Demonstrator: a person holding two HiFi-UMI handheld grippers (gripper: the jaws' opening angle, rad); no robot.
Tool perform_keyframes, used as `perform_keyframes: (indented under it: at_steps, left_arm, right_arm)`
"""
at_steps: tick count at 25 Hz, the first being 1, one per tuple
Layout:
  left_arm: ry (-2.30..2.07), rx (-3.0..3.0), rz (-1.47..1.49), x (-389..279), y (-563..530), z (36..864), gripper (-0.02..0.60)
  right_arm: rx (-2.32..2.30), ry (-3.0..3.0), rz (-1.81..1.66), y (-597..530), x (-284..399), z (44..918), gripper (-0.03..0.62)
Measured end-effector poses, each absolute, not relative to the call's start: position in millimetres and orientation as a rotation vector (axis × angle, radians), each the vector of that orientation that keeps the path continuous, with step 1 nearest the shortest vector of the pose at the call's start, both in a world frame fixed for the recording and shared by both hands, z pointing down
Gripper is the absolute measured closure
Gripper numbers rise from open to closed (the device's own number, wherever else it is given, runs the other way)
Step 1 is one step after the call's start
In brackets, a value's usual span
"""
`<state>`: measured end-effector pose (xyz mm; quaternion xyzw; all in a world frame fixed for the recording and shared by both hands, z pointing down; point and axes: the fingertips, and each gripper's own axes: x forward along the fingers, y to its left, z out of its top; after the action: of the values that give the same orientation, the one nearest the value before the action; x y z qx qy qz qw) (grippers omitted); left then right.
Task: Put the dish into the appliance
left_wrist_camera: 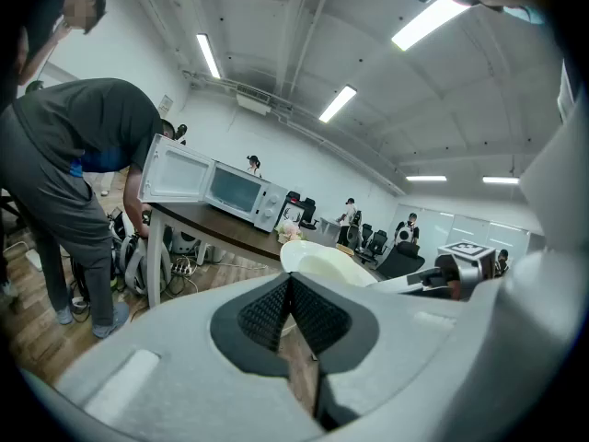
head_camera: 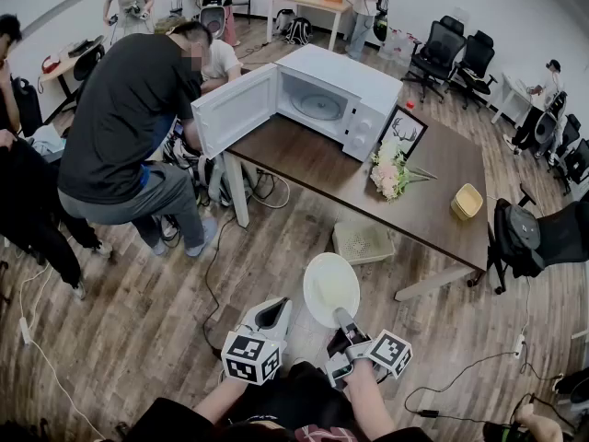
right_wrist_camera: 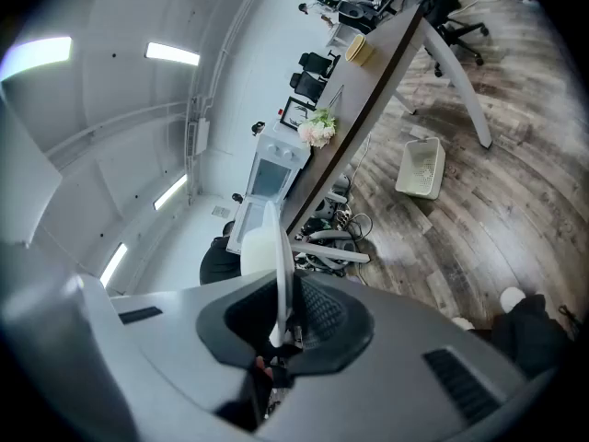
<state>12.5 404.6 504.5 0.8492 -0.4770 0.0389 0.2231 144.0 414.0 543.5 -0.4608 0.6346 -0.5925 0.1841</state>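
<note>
A white round dish (head_camera: pixel 330 287) hangs in the air over the wood floor, short of the table. My right gripper (head_camera: pixel 343 319) is shut on its near rim; in the right gripper view the dish (right_wrist_camera: pixel 272 247) stands edge-on between the pads. My left gripper (head_camera: pixel 272 315) is beside it on the left, shut and holding nothing, its dark pads (left_wrist_camera: pixel 293 313) meeting. The white microwave (head_camera: pixel 333 98) stands on the far end of the brown table (head_camera: pixel 340 175), its door (head_camera: pixel 234 110) swung wide open and the turntable showing inside. The dish (left_wrist_camera: pixel 324 265) also shows in the left gripper view.
A person in a dark shirt (head_camera: pixel 133 122) bends beside the open microwave door. On the table are a flower bunch (head_camera: pixel 390 170), a framed picture (head_camera: pixel 403 131) and a yellow bowl (head_camera: pixel 467 202). A white basket (head_camera: pixel 363 242) sits on the floor under the table. Cables trail across the floor.
</note>
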Motion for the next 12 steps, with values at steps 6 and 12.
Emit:
perform_keyframes:
  at_steps: [6,12]
  left_arm:
    - [-1.309,2.364,0.106,0.0,389.4,504.8,0.572]
    - [-1.275,2.393,0.114,-17.4,376.8,506.4,0.572]
  right_arm:
    - [-1.267,1.819,-1.633,396.5,124.4,538.7,0.554]
    - [-1.278,1.77,-1.622,382.3,106.1,540.4,0.556]
